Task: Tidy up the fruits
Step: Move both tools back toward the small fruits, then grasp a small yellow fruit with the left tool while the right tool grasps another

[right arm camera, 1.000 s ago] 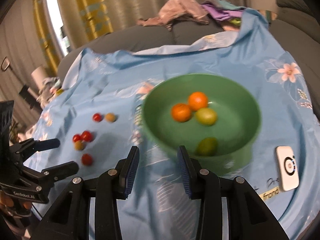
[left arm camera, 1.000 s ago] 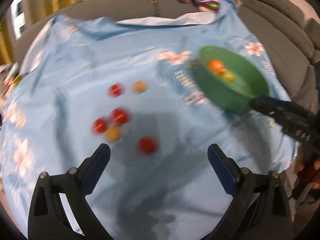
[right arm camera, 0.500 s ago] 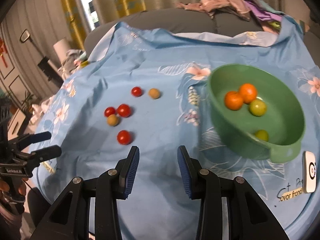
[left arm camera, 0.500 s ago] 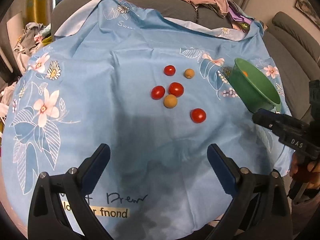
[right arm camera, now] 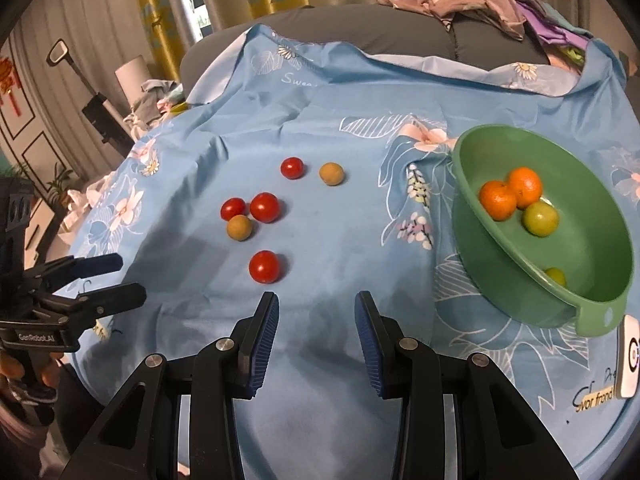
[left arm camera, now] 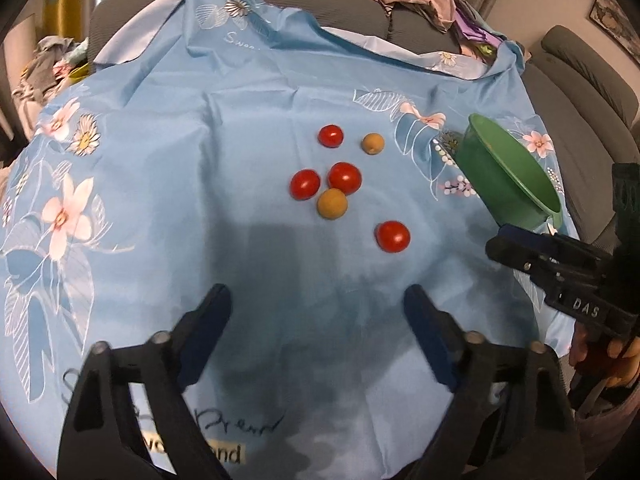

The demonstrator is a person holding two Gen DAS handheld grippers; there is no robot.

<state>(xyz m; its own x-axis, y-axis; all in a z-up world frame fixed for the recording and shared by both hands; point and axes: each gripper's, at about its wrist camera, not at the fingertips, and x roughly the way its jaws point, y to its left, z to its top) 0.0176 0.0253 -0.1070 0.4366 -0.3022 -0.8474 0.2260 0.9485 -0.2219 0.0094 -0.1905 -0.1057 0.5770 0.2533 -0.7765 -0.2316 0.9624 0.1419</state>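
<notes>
Right wrist: 4 fruits in green bowl; possibly more hidden.

Six small fruits lie loose on the cloth at centre frame: two side by side farthest back, three touching in a cluster before them, one alone nearest. The bowl sits at right, four fruits inside. A small device lies just beside the bowl, lower right.
</notes>
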